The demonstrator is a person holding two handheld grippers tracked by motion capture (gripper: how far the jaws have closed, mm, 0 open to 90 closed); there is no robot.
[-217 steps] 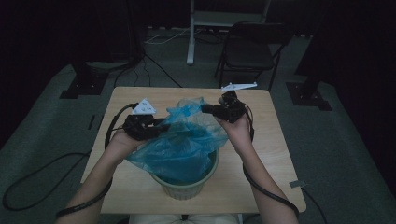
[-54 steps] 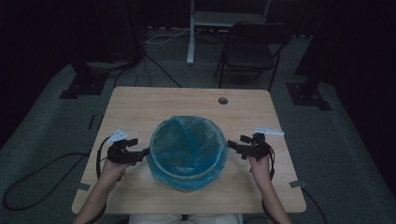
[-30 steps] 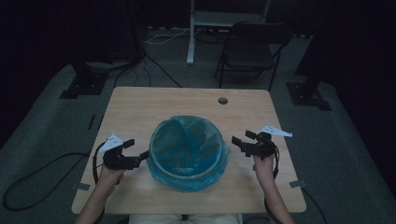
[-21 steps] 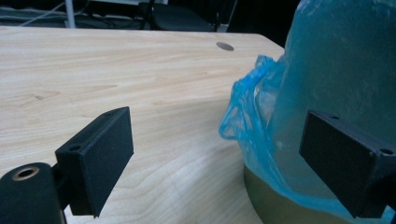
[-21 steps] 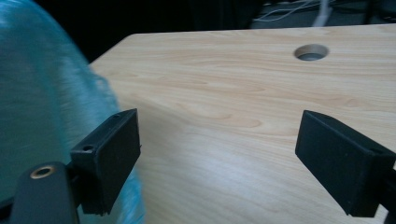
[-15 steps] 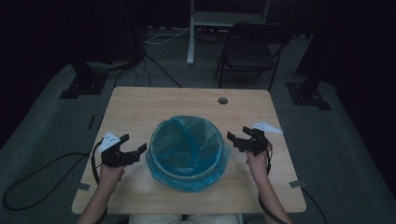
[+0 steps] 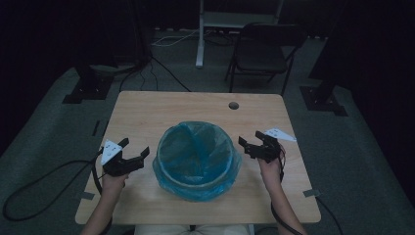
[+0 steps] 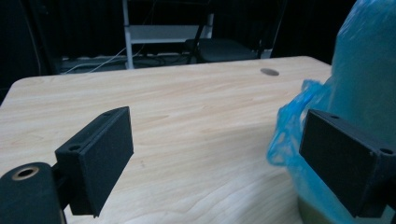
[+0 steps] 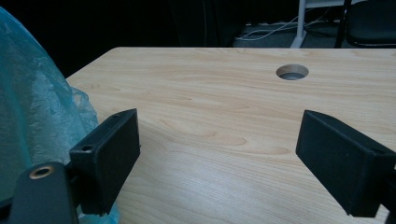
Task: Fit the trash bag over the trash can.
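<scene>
Bin (image 7: 195,156) with the blue liner bag (image 7: 193,188) sits between the two grippers, roughly centred on the near half of the table (image 7: 161,110); the bag is folded over the rim and hangs down the outside wall, bunched at the base. Left gripper (image 7: 133,150) is just left of the bin, jaws spread wide, nothing between them; in the left gripper view the gripper (image 8: 215,158) has its right-hand jaw in front of the crumpled bag (image 8: 299,126) skirt, close to it, but contact can't be confirmed from that angle. Right gripper (image 7: 249,141) is just right of the bin, jaws also wide apart and holding nothing; in the right gripper view the gripper (image 9: 217,154) frames bare tabletop, with the bag (image 9: 37,102) just beside its left-hand jaw. Grey triangular plates top both grippers. Beyond the right gripper, toward the far edge, is the round cable hole (image 7: 233,105) in the table (image 9: 210,107). Past the table: a folding chair (image 7: 264,54), a white desk frame (image 7: 205,29), cables on the floor (image 7: 161,41). Both forearms enter from the near edge.
</scene>
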